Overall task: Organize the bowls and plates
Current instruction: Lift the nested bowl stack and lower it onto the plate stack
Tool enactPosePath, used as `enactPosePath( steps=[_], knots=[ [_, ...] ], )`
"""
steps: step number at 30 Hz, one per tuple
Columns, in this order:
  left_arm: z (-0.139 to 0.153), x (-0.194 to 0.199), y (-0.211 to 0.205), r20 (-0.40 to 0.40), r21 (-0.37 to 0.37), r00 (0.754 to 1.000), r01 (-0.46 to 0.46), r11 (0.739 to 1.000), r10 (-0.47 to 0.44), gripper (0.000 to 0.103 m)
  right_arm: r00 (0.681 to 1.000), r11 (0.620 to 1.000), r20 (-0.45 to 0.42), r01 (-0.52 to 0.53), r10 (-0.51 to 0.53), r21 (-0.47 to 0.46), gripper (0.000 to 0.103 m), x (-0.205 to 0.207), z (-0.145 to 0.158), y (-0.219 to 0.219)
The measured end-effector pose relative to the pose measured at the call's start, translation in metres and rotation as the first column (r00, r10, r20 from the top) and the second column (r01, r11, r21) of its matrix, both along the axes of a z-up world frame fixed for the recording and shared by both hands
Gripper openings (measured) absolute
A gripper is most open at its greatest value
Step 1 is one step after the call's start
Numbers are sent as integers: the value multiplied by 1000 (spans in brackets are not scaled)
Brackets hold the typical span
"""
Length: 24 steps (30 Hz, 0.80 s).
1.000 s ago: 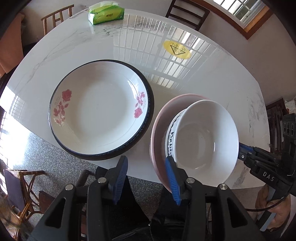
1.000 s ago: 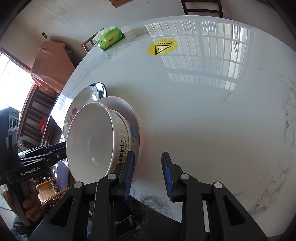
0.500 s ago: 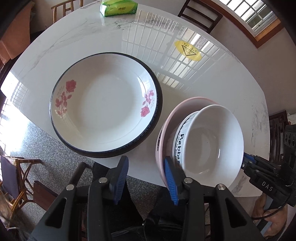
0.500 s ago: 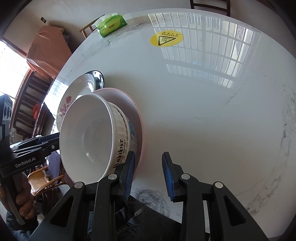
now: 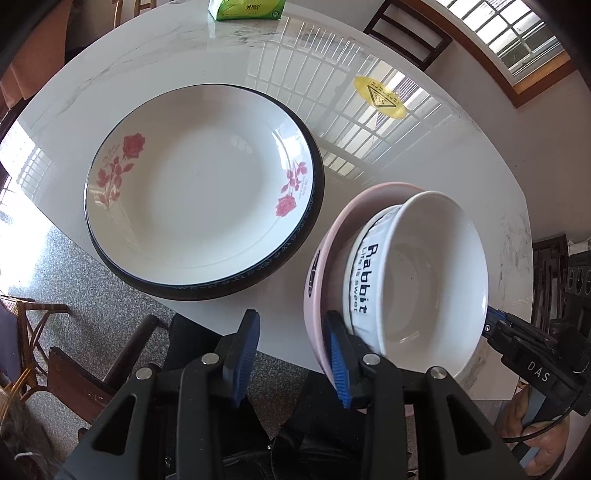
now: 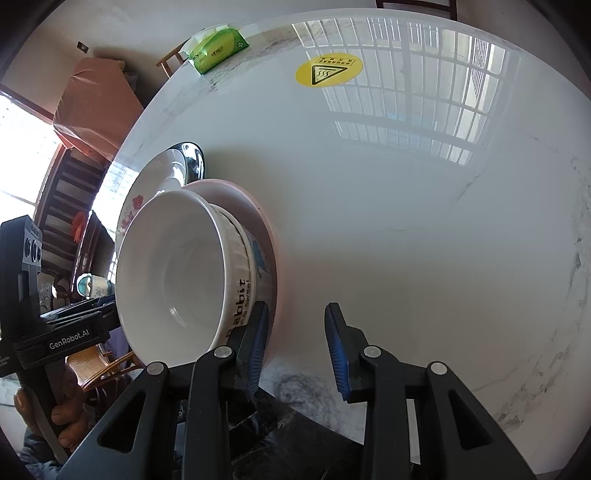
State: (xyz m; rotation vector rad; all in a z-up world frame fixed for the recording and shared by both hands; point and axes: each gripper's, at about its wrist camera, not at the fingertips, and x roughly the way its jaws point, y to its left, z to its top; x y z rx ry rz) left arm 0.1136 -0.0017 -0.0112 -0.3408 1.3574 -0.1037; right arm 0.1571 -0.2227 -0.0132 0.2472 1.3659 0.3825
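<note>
Both hand-held grippers, left (image 5: 291, 363) and right (image 6: 297, 347), stand open, empty, flanking the white ceramic "Rabbit" bowl (image 5: 417, 288) nested in the pink plate (image 5: 332, 240); the left's jaws have just been closing. Next: stack onto the rose-patterned plate (image 5: 199, 206) at ten o'clock.

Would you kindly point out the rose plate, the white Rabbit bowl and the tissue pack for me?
rose plate (image 5: 207, 206), left wrist view, on its bare white centre.
white Rabbit bowl (image 5: 424, 284), left wrist view, on its inner wall.
tissue pack (image 6: 219, 50), right wrist view, on its green front face.

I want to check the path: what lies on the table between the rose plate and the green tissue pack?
Only bare table lies between the rose plate and the green tissue pack, in the left wrist view.
</note>
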Motion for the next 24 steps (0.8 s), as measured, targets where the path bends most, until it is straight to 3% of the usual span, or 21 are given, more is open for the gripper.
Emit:
enactPosePath(
  steps=[4, 5, 7, 9, 12, 24],
  knots=[
    [3, -3, -6, 59, -11, 997, 50, 999, -49, 11, 1000, 1000, 29, -7, 6, 20, 27, -4, 0, 0],
    [5, -4, -10, 68, 19, 996, 59, 998, -60, 10, 999, 999, 32, -12, 11, 36, 18, -4, 0, -1],
    [5, -5, -11, 74, 12, 996, 48, 999, -49, 10, 999, 998, 46, -26, 24, 53, 12, -4, 1, 1],
    [3, -4, -8, 74, -19, 996, 50, 999, -49, 10, 998, 998, 57, -39, 36, 39, 13, -4, 3, 5],
    [4, -5, -12, 84, 3, 994, 64, 998, -64, 10, 999, 995, 25, -24, 22, 94, 14, -1, 0, -3],
    [18, -4, -12, 104, -10, 992, 67, 998, -66, 10, 999, 996, 45, 1, -5, 86, 15, -3, 8, -6]
  ],
)
